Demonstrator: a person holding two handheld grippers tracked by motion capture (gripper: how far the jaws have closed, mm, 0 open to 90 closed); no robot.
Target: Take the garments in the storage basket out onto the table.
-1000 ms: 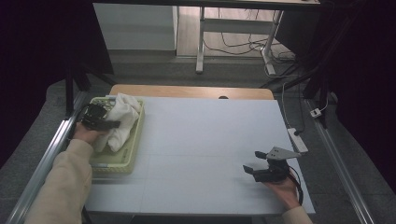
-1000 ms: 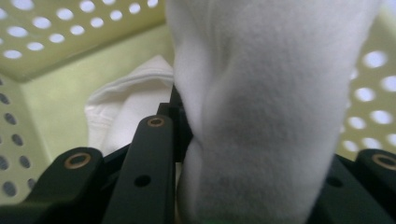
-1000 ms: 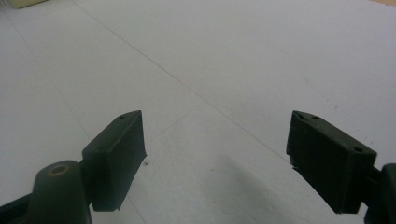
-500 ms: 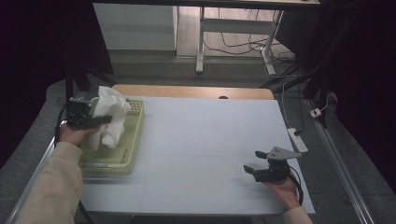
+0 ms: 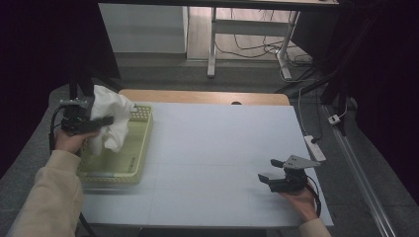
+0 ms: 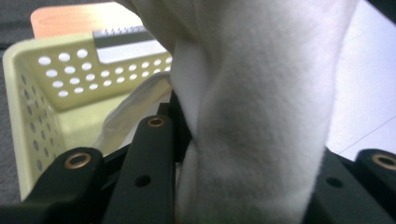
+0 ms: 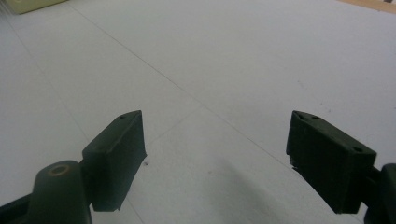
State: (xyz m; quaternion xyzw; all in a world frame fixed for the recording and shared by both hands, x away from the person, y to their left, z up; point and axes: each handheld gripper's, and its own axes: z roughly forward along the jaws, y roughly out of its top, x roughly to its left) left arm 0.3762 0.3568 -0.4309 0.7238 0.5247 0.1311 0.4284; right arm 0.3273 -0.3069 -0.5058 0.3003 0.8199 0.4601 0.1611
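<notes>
Lift the cloth (image 5: 109, 118) fully clear of the basket (image 5: 141, 148) rim before carrying it toward 3 o'clock. Right gripper (image 5: 270, 177), near edge at 5 o'clock: jaws wide apart, empty, above the table (image 5: 217, 148). Left gripper (image 5: 99, 121), at 9 o'clock: jaws clamped on the cloth hanging over the basket.

**White cloth lifted over a yellow basket**

White cloth (image 5: 109, 121), soft and fleecy, bunched into loose vertical folds. Pinched near its upper part between the jaws of the left gripper (image 5: 101, 120), hanging down from there in a crumpled drape. Held above the far half of a pale yellow-green plastic basket (image 5: 132, 163), lower folds reaching down toward the basket's inside. Basket shallow, rectangular, walls pierced with rows of round holes, resting flat at the left edge of the white tabletop. Seen close in the left gripper view as a thick, twisted column of cloth (image 6: 252, 116) with the perforated basket (image 6: 32, 107) wall behind.
</notes>
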